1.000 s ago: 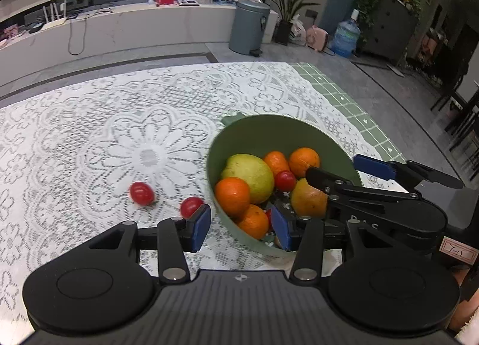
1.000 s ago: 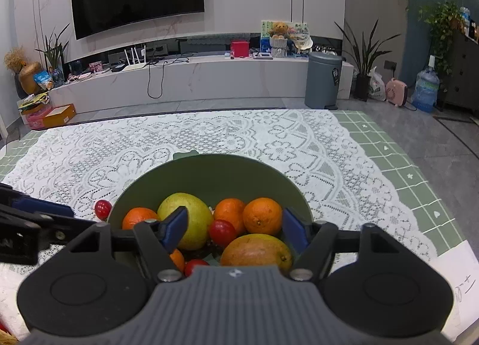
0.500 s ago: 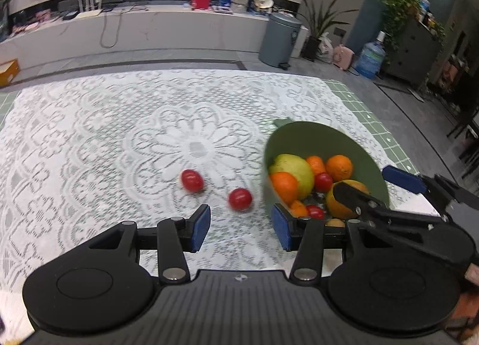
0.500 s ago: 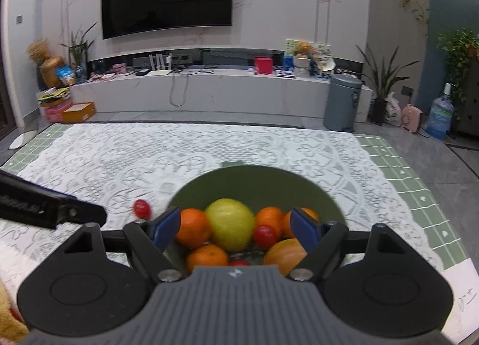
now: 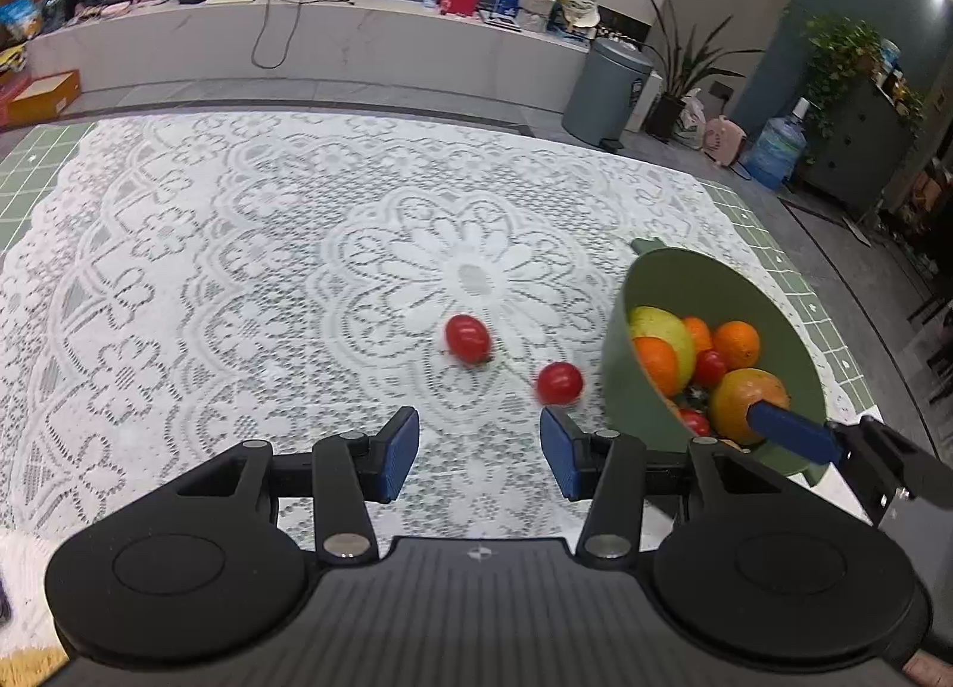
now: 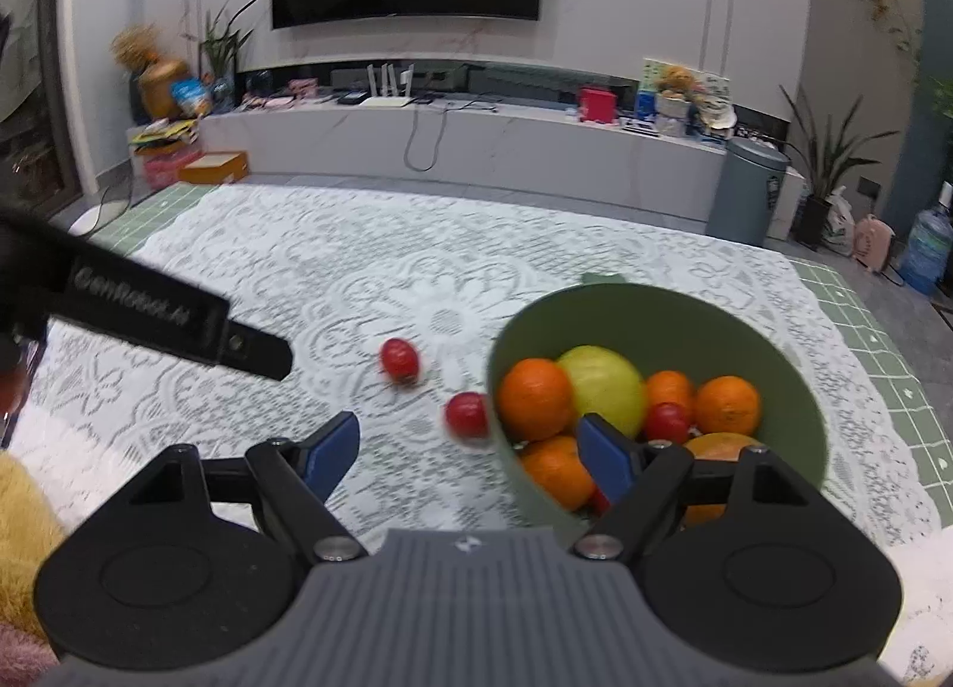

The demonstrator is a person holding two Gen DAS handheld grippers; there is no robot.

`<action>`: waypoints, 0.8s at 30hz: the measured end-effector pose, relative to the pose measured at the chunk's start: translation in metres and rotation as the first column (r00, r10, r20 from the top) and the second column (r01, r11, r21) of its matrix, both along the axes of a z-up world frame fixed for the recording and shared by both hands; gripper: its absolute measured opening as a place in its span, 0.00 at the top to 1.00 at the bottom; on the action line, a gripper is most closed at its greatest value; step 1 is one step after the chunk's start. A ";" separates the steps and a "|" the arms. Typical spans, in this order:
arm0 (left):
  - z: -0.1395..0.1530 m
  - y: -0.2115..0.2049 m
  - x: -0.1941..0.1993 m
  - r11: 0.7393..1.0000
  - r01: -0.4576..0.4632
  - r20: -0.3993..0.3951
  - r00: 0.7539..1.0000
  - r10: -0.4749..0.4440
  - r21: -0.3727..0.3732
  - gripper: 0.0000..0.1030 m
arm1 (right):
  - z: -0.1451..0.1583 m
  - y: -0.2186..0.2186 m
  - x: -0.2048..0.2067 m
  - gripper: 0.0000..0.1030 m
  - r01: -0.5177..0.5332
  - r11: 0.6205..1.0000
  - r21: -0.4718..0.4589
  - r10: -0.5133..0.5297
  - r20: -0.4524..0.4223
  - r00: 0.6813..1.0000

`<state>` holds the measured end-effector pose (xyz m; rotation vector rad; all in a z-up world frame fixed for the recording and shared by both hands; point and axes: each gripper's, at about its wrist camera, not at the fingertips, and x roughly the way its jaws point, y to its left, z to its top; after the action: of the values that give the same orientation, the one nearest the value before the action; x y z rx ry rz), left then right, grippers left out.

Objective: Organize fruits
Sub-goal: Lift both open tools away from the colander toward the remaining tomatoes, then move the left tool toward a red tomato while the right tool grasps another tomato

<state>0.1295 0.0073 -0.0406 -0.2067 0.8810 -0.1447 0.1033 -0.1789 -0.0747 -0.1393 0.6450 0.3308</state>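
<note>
Left wrist view | left gripper (image 5: 479, 451) agape, empty, probably lined up for nearer tomato (image 5: 558, 382) | right gripper (image 6: 470, 451) spread, empty, straddling bowl (image 6: 798, 389) rim

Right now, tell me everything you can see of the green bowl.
The green bowl is a deep, round, matte vessel that looks like plastic, with a small tab on its far rim. It sits upright on the lace tablecloth, near its right edge. Inside it are oranges, a yellow-green fruit, small red tomatoes and a mango-like fruit. One loose tomato lies close beside its left wall.
</note>
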 end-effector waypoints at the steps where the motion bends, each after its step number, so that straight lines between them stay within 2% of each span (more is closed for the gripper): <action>1: -0.001 0.003 0.000 1.000 -0.006 -0.002 1.000 0.006 -0.002 0.46 | -0.002 0.004 -0.001 0.25 -0.006 1.000 -0.009 0.006 0.002 1.000; 12: -0.015 0.020 0.012 0.999 -0.037 -0.032 0.999 0.036 -0.021 0.46 | -0.008 0.030 0.006 0.25 -0.065 0.996 -0.067 0.065 0.004 0.998; 19: -0.026 0.027 0.022 0.999 -0.037 -0.062 0.997 0.034 -0.037 0.46 | -0.014 0.042 0.014 0.25 -0.105 0.985 -0.137 0.106 -0.001 0.994; 22: -0.031 0.029 0.026 0.998 -0.036 -0.071 0.997 0.033 -0.043 0.46 | -0.016 0.048 0.018 0.26 -0.123 0.978 -0.171 0.125 0.000 0.992; 24: -0.034 0.030 0.028 0.998 -0.034 -0.078 0.997 0.030 -0.049 0.46 | -0.018 0.052 0.021 0.32 -0.138 0.970 -0.199 0.142 0.002 0.990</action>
<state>0.1572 0.0371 -0.0743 -0.2749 0.9508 -0.1296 0.1244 -0.1269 -0.0929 -0.3797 0.6528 0.4007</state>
